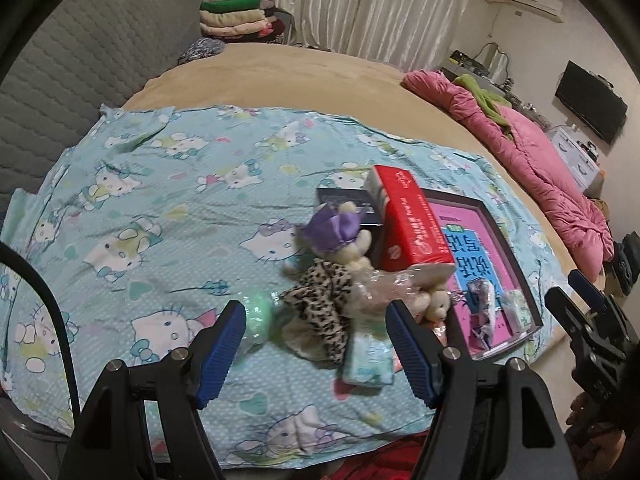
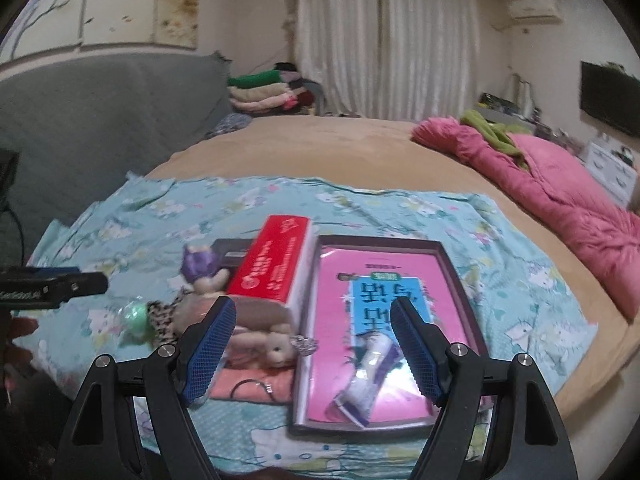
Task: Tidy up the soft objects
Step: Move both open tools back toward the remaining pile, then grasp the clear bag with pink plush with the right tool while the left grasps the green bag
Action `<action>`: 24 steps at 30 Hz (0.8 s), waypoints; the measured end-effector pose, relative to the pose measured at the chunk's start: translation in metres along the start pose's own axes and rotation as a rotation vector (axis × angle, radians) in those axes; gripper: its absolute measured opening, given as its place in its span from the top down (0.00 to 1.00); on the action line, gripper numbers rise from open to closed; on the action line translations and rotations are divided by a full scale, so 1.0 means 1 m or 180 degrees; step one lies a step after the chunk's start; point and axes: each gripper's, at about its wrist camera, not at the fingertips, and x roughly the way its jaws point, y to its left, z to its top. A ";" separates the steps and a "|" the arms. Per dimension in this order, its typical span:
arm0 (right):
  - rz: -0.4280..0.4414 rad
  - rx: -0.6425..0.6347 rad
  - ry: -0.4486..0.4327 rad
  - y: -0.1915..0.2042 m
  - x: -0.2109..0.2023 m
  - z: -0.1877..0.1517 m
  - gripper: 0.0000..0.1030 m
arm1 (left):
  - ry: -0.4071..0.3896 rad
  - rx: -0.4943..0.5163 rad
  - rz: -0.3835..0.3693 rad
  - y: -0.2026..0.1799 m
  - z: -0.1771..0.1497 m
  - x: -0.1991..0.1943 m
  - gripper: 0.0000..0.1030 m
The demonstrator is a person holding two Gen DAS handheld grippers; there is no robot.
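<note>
A pile of soft things lies on the cartoon-cat sheet (image 1: pixel 152 208). It holds a plush bear with a purple hat (image 1: pixel 340 232), a leopard-print cloth (image 1: pixel 324 304), a pale green ball (image 1: pixel 258 318), a small tissue pack (image 1: pixel 368 356) and a small bear (image 1: pixel 432 304). My left gripper (image 1: pixel 316 320) hovers open just short of the pile, holding nothing. In the right wrist view, my right gripper (image 2: pixel 314 320) is open and empty over the small bear (image 2: pixel 276 348) and the pink book (image 2: pixel 380 328). A peach cloth (image 2: pixel 248 388) lies below that bear.
A red tissue pack (image 1: pixel 408 224) leans over the pile beside the framed pink book (image 1: pixel 480 264), which carries small packets (image 2: pixel 368 384). A pink quilt (image 1: pixel 540 168) lies along the bed's right side, folded clothes (image 1: pixel 236 16) at the back, and a grey headboard (image 1: pixel 80 60) on the left.
</note>
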 end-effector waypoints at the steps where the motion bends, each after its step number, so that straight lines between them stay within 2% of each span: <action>1: 0.0043 -0.0032 0.0016 0.004 0.001 0.000 0.22 | 0.0007 -0.0007 0.0017 0.004 -0.001 0.001 0.30; 7: 0.0153 -0.0260 0.0100 0.027 0.005 -0.007 0.22 | 0.0053 -0.0020 0.0132 0.022 -0.011 0.012 0.30; 18: 0.0223 -0.0635 0.0307 0.061 0.027 -0.024 0.22 | 0.0215 -0.0314 -0.0015 0.062 -0.025 0.042 0.30; 24: 0.0277 -0.0712 0.0391 0.074 0.043 -0.026 0.21 | 0.0248 -0.0415 -0.0060 0.074 -0.028 0.056 0.30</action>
